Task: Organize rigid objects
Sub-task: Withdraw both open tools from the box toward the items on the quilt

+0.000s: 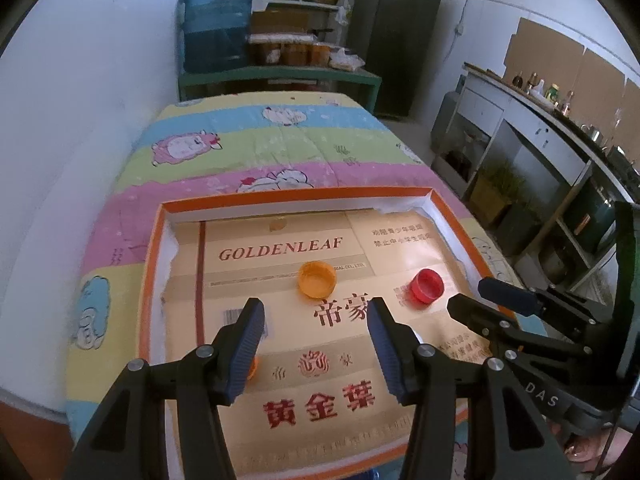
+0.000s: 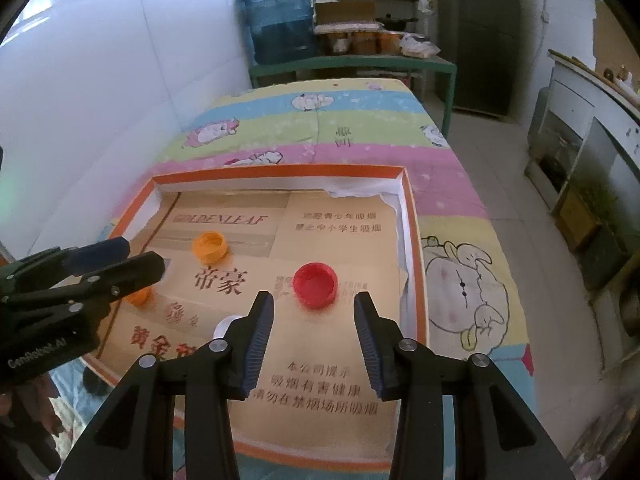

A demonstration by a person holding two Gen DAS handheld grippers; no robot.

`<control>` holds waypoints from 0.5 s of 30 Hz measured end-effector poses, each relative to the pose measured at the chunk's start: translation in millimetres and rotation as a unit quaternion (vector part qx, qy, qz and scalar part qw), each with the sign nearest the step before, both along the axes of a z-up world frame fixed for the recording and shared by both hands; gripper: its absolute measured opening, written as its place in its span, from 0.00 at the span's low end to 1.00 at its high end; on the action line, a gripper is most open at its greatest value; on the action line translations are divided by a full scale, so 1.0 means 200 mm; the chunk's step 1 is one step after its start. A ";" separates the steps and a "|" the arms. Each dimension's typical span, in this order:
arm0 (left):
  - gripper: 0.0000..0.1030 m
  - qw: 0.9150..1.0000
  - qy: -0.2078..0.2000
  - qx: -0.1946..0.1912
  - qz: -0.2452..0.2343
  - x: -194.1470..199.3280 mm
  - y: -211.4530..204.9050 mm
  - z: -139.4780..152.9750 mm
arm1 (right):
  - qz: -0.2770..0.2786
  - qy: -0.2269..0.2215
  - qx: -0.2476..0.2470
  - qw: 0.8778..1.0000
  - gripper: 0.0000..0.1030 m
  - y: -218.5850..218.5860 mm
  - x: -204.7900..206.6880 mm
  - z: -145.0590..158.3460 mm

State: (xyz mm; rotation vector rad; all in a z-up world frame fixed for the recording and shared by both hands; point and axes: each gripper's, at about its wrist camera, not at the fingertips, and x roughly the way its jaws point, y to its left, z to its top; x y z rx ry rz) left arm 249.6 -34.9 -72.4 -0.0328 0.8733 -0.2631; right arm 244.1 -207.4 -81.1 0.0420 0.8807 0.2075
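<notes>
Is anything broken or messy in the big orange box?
Yes. The white paper lining is torn and crumpled at the far right corner of the orange box. The bottle caps, like the red cap, lie scattered.

A shallow tray [image 1: 152, 264] lies on the bed [image 1: 248, 144], lined with flattened cardboard [image 1: 280, 240]. Four caps sit on the cardboard: one cap [image 1: 317, 279] ahead of my left claw [image 1: 316, 320], another [image 2: 315, 285] ahead of my right claw [image 2: 314, 314]. A third [image 2: 138, 297] lies under my left claw, a fourth [image 2: 223, 326] beside my right claw's left finger. Behind the bed stands a bench [image 1: 280, 76] carrying a water jug [image 1: 218, 24].
</notes>
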 end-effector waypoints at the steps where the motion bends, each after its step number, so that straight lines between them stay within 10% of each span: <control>1: 0.52 1.000 -0.004 -0.002 0.001 -0.02 0.01 0.02 | 0.000 -0.001 0.000 1.000 0.42 0.00 -0.01 0.01; 15: 0.52 1.000 -0.020 -0.008 0.014 -0.24 0.10 0.10 | 0.006 -0.021 0.007 1.000 0.42 0.06 -0.23 0.12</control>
